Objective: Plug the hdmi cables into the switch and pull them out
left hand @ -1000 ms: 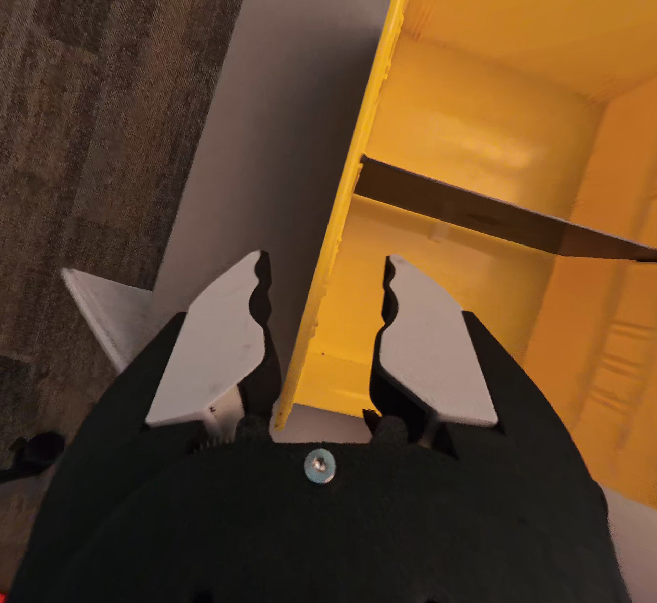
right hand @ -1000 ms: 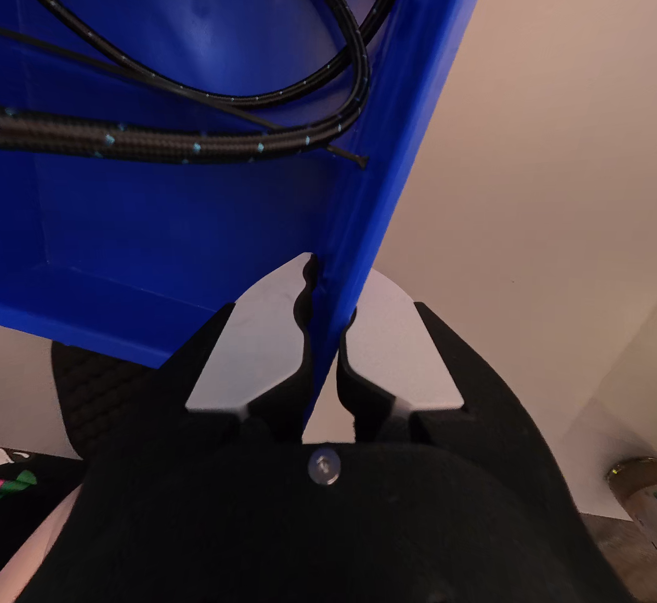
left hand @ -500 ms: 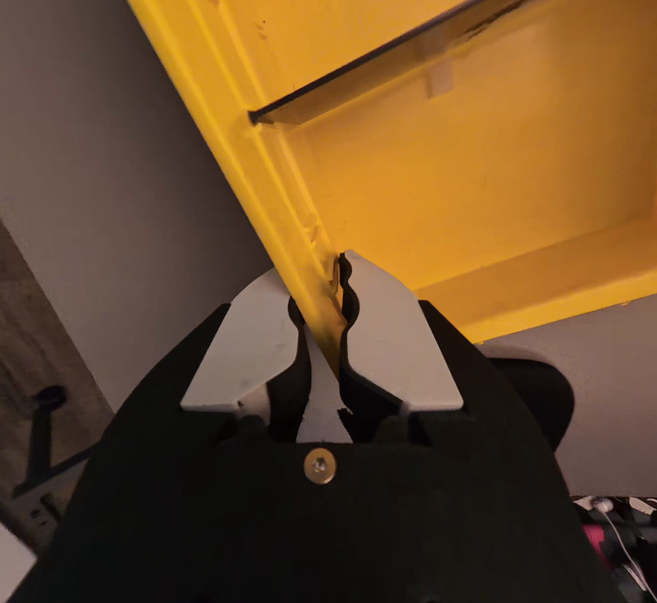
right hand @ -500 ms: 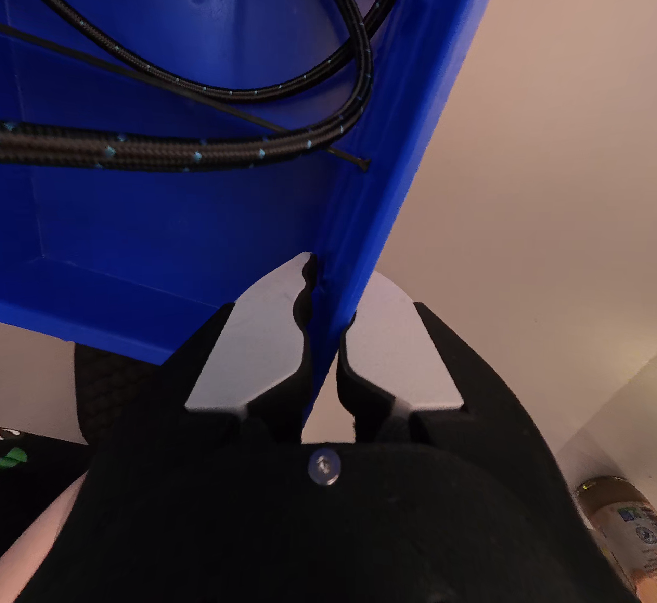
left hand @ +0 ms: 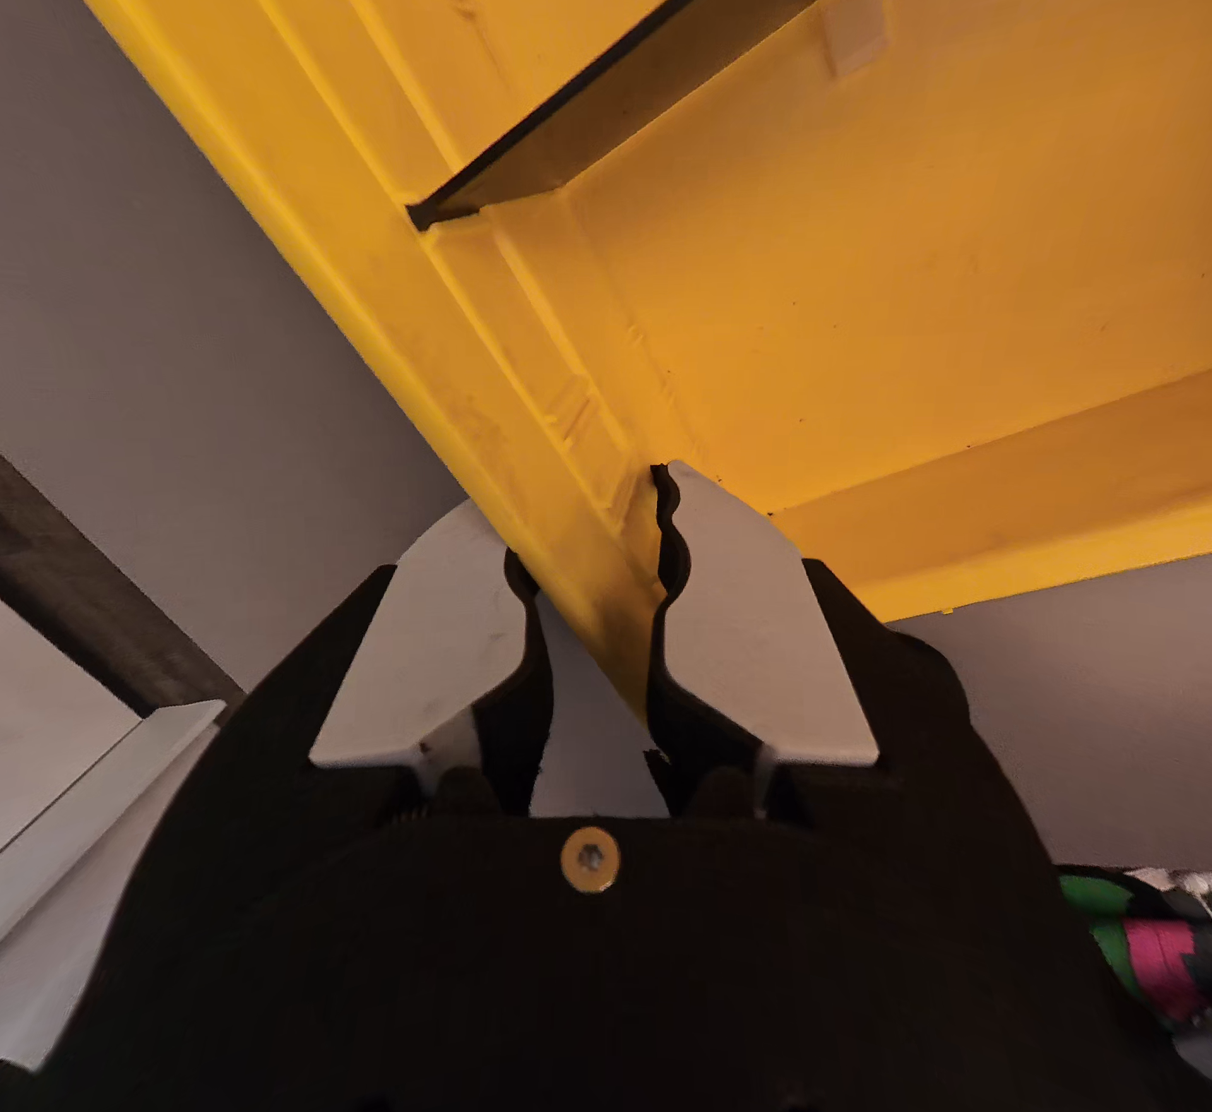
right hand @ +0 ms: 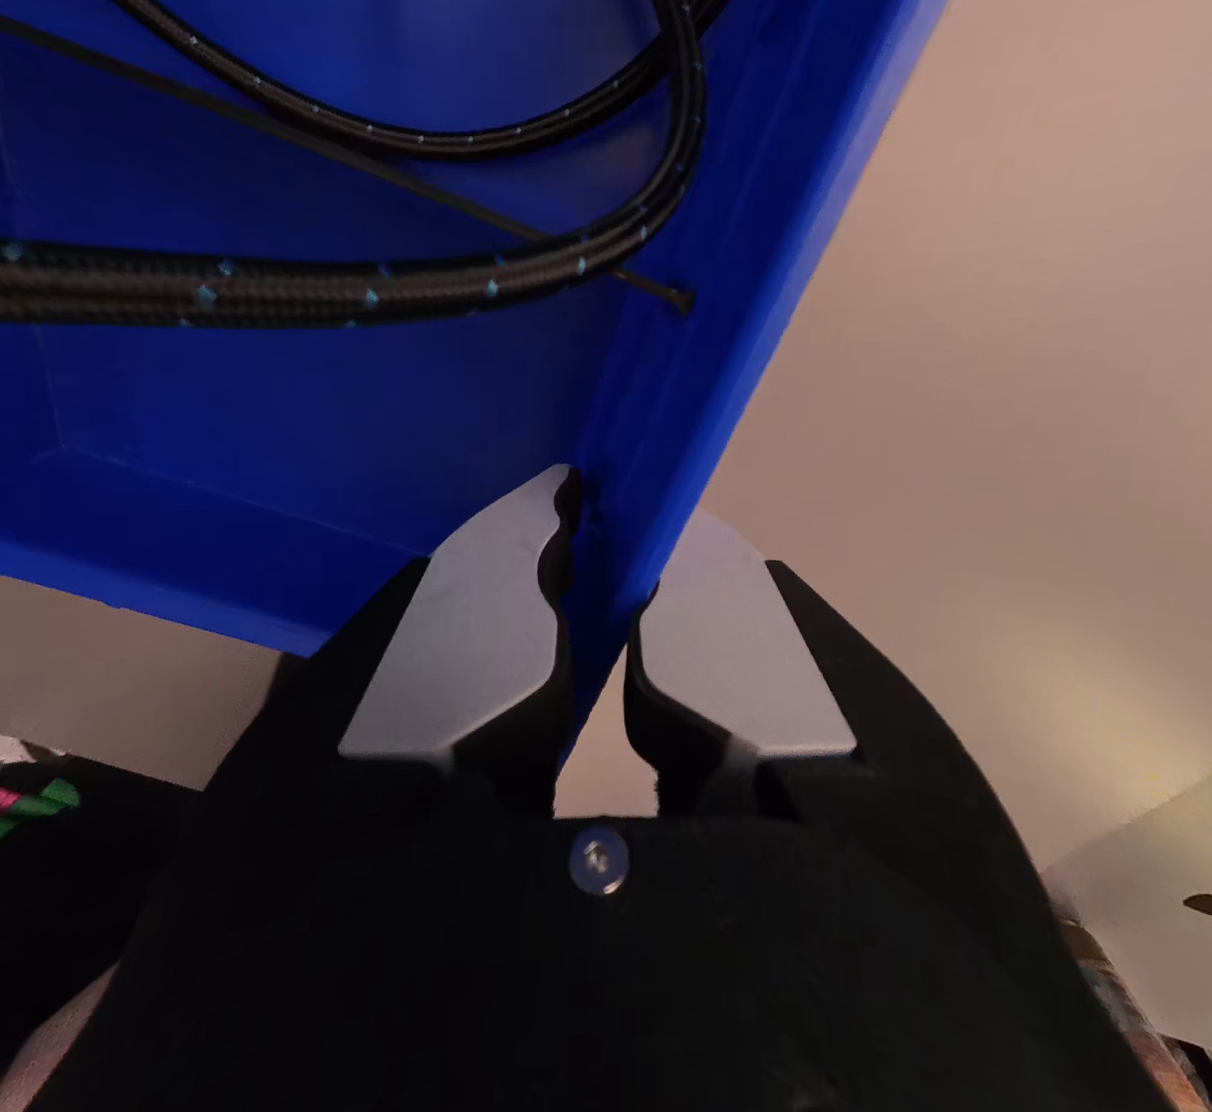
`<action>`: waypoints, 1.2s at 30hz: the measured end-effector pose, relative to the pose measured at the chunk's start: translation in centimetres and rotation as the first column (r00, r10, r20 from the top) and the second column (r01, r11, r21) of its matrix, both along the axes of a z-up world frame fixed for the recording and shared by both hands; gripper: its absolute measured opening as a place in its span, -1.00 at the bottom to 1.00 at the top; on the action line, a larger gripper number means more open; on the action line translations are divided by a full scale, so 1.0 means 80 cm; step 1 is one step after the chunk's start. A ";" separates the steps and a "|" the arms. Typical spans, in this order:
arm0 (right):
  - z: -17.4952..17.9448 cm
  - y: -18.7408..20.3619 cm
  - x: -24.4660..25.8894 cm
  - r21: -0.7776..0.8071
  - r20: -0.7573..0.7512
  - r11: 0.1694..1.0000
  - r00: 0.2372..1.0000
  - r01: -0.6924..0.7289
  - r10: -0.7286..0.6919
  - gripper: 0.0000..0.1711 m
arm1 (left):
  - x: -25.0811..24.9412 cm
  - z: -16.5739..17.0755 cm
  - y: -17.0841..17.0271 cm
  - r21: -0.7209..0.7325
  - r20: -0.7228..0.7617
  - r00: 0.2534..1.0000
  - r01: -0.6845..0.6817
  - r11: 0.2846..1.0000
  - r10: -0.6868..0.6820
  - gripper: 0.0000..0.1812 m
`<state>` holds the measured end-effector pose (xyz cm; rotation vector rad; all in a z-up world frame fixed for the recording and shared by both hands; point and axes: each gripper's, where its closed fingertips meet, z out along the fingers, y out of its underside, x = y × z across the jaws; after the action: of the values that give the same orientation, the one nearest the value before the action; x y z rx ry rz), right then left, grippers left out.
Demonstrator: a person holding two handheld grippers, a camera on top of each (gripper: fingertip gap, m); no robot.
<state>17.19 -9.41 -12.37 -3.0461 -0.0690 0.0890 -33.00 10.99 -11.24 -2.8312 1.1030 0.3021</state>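
Left gripper (left hand: 593, 562) is clamped on the side wall of a yellow bin (left hand: 852, 319), near its corner, w/ one finger outside and one inside; the bin is bright yellow plastic, ribbed along the rim, a few scuffs on the floor, and a thin dark divider (left hand: 643, 96) slots across it; both compartments in view look bare. Over on the other side, right gripper (right hand: 623, 529) pinches the right wall of a blue bin (right hand: 774, 293) the same way, jaws closed tight on the plastic; inside that bin lie the hdmi cables (right hand: 315, 293): black braided sheath w/ small light-blue flecks, doubled up thick along the near part, then looping up and round toward the far end; a thin black zip tie (right hand: 406, 175) runs diagonally across them, its tip at the wall. No plugs and no switch in either view. Pale table surface (right hand: 984, 359) under both bins; pink-and-green fabric (left hand: 1154, 956) low at the frame edge.
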 end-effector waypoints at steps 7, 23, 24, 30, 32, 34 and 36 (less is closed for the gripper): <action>0.001 0.030 -0.060 -0.020 0.003 0.996 0.997 -0.082 0.082 -0.80 | 0.005 -0.001 -0.017 -0.043 -0.019 0.999 0.048 0.998 -0.049 -0.64; 0.242 0.062 -0.277 0.779 0.174 0.536 0.933 -0.326 0.314 -0.32 | -0.027 0.024 -0.030 -0.082 0.088 0.994 0.066 0.994 -0.059 -0.61; 0.247 0.056 -0.335 0.829 0.133 0.436 0.881 -0.350 0.453 -0.29 | -0.027 0.033 -0.028 -0.050 0.111 0.992 0.059 0.997 -0.054 -0.62; 0.142 0.119 -0.436 0.717 -0.051 0.627 0.875 -0.304 0.482 -0.23 | -0.027 0.089 -0.027 0.133 0.230 0.971 0.042 0.990 -0.072 -0.66; 0.105 0.143 -0.432 0.636 -0.056 0.713 0.905 -0.294 0.423 -0.24 | -0.026 0.106 -0.030 0.187 0.254 0.962 0.050 0.981 -0.097 -0.67; 0.075 0.155 -0.428 0.531 -0.029 0.789 0.925 -0.308 0.380 -0.23 | -0.021 0.121 -0.035 0.234 0.273 0.953 0.063 0.970 -0.128 -0.68; 0.070 0.171 -0.422 0.477 0.012 0.825 0.941 -0.303 0.339 -0.25 | -0.017 0.132 -0.037 0.273 0.282 0.947 0.076 0.959 -0.156 -0.69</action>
<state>-16.60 4.29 -6.73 -2.5065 -0.5216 0.1781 -34.35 8.01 -0.68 -2.4658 1.0713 0.0008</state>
